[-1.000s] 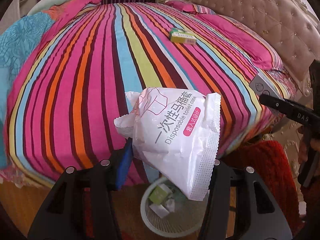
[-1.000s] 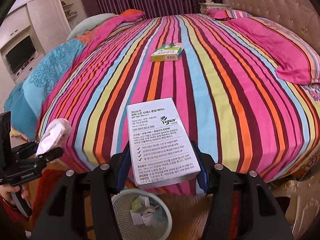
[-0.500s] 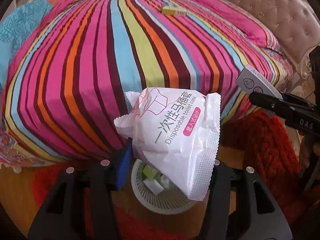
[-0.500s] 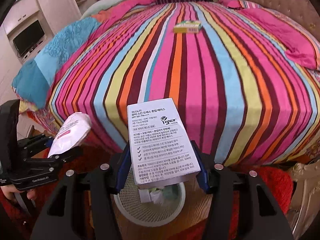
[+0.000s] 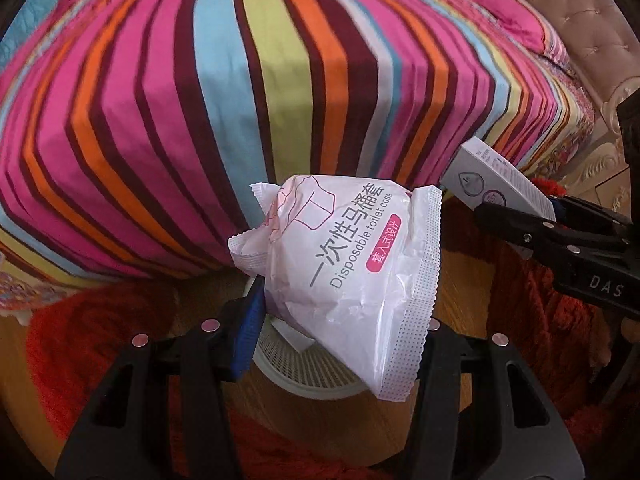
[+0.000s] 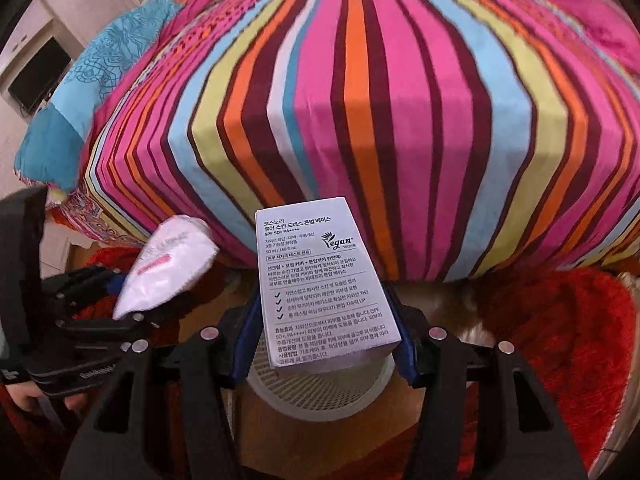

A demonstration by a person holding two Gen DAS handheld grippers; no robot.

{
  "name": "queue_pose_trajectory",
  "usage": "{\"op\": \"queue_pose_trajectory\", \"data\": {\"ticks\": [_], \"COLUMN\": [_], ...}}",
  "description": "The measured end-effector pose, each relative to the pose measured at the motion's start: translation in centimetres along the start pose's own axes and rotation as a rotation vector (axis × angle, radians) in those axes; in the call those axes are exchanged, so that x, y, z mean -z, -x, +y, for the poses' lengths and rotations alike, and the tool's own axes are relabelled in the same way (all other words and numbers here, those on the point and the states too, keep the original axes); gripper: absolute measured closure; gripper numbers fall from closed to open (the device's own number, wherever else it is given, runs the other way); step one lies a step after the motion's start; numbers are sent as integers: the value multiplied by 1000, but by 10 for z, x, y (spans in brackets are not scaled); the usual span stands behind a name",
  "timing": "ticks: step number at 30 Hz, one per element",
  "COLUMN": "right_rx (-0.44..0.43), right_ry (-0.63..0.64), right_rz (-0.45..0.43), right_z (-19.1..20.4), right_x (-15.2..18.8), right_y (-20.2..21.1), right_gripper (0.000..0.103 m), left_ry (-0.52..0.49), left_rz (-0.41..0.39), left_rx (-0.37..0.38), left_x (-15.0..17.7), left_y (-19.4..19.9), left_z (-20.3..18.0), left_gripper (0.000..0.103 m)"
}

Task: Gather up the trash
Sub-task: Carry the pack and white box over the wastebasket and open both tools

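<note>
A home bedroom. A large bed [image 6: 400,100] wears a brightly striped cover, with a tufted padded headboard [image 5: 592,20] behind it, a red shaggy rug [image 6: 560,340] on the wooden floor, and a white wall cabinet [image 6: 60,20] holding a television [image 6: 38,76].

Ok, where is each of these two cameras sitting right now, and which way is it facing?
Left wrist: on the left gripper, facing the bed's edge above the wastebasket; it clamps a white packet; the right gripper shows at right.
Right wrist: on the right gripper, same heading, clamping a grey box; the left gripper and a hand show at left.
Shared: bed, basket, both items.
</note>
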State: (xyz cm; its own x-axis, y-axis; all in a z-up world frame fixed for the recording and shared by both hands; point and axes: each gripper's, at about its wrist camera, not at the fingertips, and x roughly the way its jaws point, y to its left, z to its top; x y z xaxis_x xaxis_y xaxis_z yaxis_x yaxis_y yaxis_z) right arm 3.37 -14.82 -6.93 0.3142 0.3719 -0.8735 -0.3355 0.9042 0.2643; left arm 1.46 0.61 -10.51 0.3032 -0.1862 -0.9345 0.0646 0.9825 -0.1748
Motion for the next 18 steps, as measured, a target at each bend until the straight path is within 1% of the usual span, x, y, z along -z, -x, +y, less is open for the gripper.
{"op": "queue_pose_trajectory", "data": {"ticks": [5, 7, 11, 18], "right_rx": [-44, -66, -79, -93], "right_ry": [-52, -83, -145, -223], "right_rz": [89, 133, 220, 335], "right_z": [-3, -6, -15, -20], "right_x": [4, 6, 11, 17], "right_y": [-21, -31, -48, -72], "right_gripper": [50, 50, 50, 50], "left_ry": [11, 6, 4, 62], "left_rz": [79, 125, 215, 315], "left_rx": [5, 12, 4, 5], "left_x": [3, 6, 11, 16], "left_y": [-21, -30, -49, -72], "left_z": [2, 1, 1, 11], "left_gripper": [51, 51, 51, 51]}}
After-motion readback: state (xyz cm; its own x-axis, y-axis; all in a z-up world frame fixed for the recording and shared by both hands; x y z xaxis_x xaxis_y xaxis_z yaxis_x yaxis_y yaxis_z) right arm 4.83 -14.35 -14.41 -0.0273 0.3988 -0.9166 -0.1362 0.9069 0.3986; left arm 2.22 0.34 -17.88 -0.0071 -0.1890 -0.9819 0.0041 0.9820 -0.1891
